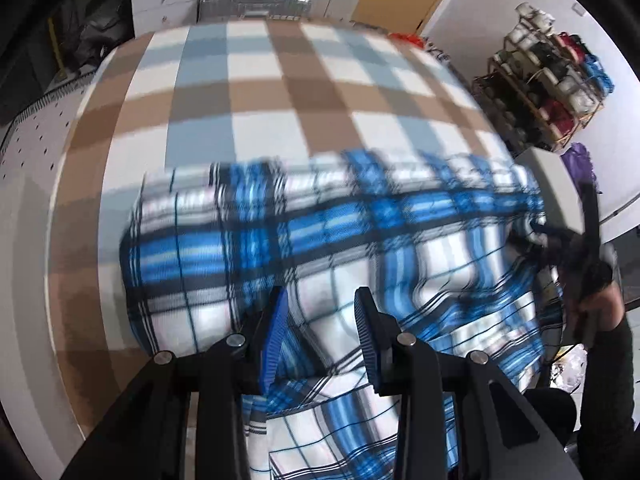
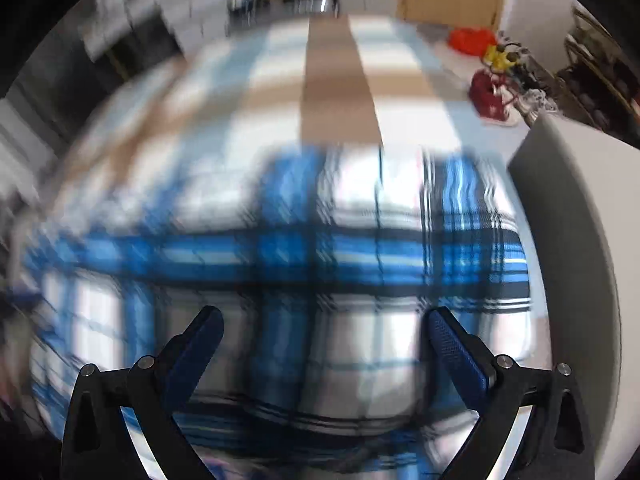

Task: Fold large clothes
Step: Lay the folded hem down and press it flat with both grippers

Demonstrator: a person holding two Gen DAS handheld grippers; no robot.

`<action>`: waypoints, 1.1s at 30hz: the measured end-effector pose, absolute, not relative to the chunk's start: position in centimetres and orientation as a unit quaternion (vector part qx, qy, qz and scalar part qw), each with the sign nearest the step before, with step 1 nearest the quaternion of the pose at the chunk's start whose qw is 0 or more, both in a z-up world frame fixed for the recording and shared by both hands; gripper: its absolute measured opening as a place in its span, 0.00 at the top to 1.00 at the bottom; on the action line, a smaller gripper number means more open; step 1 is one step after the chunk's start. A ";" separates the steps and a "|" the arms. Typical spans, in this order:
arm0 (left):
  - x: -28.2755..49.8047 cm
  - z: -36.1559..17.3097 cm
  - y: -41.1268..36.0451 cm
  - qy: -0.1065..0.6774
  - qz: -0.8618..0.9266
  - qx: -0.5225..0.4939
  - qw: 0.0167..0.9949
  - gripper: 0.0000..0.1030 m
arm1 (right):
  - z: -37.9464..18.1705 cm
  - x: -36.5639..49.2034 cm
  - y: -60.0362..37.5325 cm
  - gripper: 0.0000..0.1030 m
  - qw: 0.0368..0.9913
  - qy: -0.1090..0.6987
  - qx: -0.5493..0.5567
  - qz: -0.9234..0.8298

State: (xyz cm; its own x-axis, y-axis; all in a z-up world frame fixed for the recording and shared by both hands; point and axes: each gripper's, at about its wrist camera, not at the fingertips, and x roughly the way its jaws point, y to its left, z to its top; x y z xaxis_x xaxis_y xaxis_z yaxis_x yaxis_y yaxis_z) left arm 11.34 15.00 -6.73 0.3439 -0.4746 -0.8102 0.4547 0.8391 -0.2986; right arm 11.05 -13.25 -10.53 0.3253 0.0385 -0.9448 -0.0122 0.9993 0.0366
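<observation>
My left tool (image 1: 320,336) is clenched on the shirt (image 1: 328,232), whose length runs across the frame; my right tool (image 2: 324,352) hangs released just above it.

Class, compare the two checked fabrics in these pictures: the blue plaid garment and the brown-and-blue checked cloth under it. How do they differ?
Colour: the plaid garment is bright blue, white and black; the checked cloth is tan, pale blue and white.
Pattern: the garment has thin crossing lines; the cloth has broad plain squares.
Pose: the garment is rumpled, with a fold between the left gripper's jaws; the cloth lies flat.
Both are checked.
</observation>
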 end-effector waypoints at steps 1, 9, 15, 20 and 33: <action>11.3 -6.3 15.1 0.491 -0.286 -0.012 0.823 0.72 | -10.6 10.6 -13.0 0.00 0.816 0.578 -0.002 0.020; 13.7 -9.5 14.0 0.524 -0.268 -0.036 0.808 0.72 | -6.5 10.9 -14.8 0.01 0.819 0.566 0.084 0.039; 13.6 -9.4 12.7 0.535 -0.244 -0.003 0.809 0.72 | -5.8 14.7 -10.4 0.00 0.825 0.563 0.013 0.031; 13.0 -6.8 10.6 0.507 -0.285 0.008 0.813 0.72 | -10.6 16.6 -9.2 0.00 0.791 0.608 -0.058 0.020; 17.6 -9.9 8.4 0.548 -0.267 0.022 0.792 0.72 | -11.7 20.3 -10.7 0.00 0.785 0.618 -0.034 0.026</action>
State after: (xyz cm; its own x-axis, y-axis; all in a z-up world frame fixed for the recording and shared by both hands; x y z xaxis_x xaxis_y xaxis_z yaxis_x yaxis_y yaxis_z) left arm 17.56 8.39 -9.86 0.2565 -0.3996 -0.8801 0.4469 0.8564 -0.2587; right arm 20.30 -10.67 -11.67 0.2337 -0.0023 -0.9723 -0.0825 0.9963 -0.0222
